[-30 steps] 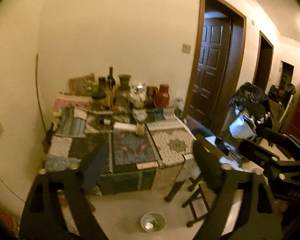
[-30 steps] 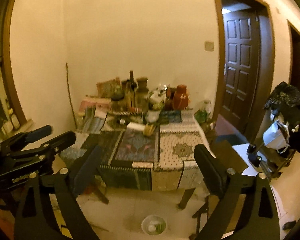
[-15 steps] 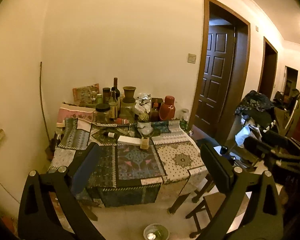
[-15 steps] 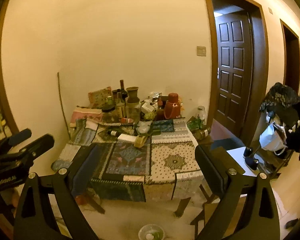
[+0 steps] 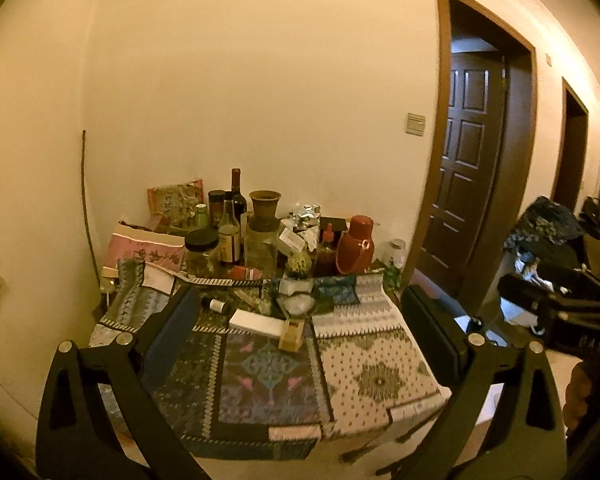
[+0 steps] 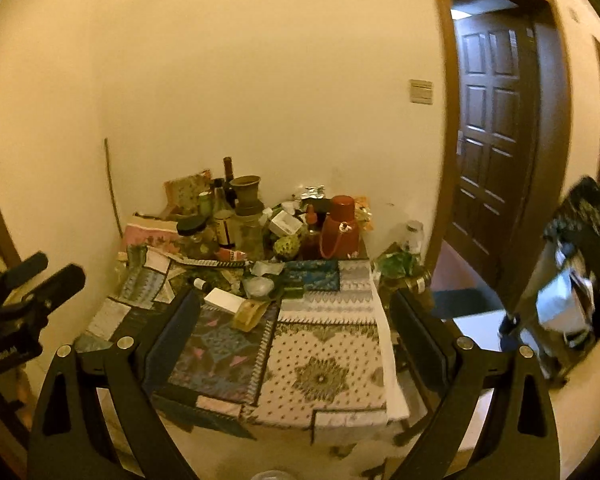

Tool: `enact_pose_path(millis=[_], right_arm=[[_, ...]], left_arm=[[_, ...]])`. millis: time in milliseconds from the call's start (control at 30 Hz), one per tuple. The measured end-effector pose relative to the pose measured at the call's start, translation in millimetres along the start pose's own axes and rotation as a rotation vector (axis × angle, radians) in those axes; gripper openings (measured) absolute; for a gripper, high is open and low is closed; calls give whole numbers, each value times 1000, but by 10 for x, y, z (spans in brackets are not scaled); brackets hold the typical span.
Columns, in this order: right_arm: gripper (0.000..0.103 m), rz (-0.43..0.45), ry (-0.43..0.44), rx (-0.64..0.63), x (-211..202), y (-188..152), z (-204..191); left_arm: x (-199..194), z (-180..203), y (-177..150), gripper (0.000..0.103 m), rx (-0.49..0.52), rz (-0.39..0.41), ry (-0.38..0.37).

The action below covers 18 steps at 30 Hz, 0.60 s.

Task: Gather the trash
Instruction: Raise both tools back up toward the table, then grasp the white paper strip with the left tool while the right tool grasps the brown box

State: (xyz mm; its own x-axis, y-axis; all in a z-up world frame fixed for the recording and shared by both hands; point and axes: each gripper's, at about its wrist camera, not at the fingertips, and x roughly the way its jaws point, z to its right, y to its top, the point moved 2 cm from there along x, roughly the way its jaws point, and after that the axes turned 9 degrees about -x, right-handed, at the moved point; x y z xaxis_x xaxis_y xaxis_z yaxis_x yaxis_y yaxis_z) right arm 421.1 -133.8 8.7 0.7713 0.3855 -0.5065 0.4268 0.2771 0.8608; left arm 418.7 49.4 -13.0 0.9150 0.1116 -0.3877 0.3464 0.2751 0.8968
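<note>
Patchwork cloth in blue, black and cream covers the table [image 5: 380, 376] that both claws face, and nothing is yet picked up. The left gripper [image 5: 296, 320] has its jaws spread wide with only air between them; the right gripper [image 6: 292, 316] is spread just as wide and equally empty. Each points slightly downward at the near half of the table, which looks like an approach before any choice of item is made.

Likely trash lies ahead of the claws, past the fingertips, in the middle of the tabletop: a flat white box [image 5: 256, 323], a small tan tape-like dispenser [image 5: 292, 334] just beside it, and crumpled clear plastic [image 5: 298, 300] a little farther off. A small dark bottle [image 5: 216, 305] lies on its side toward the left finger.

Beyond these, crowded against the wall at the far edge, stand things that seem kept rather than discarded: a red thermos jug [image 5: 355, 246], a wine bottle [image 5: 238, 200], a clay vase [image 5: 265, 210] and a black-lidded jar [image 5: 201, 252]. They are probably pushed back to leave the front free.

Cream walls enclose the corner; to the right of the claws a dark panelled door [image 5: 474, 168] stands in its frame, with a heaped chair or rack [image 6: 580, 272] farther right. The light is dim and yellow.
</note>
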Motion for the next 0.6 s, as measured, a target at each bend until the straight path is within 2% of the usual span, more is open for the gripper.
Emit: enact_pose_path(millis=[133, 267, 400, 600], right_arm=[[95, -1, 37, -47, 201, 88, 65], [95, -15, 78, -76, 432, 139, 59], [95, -48, 121, -74, 744, 179, 17], [95, -149, 106, -39, 1270, 165, -110]], left_arm=[[281, 69, 56, 101, -32, -2, 51], [559, 39, 62, 101, -49, -46, 84], [820, -106, 71, 101, -77, -76, 118], [1210, -464, 145, 101, -96, -99, 155]])
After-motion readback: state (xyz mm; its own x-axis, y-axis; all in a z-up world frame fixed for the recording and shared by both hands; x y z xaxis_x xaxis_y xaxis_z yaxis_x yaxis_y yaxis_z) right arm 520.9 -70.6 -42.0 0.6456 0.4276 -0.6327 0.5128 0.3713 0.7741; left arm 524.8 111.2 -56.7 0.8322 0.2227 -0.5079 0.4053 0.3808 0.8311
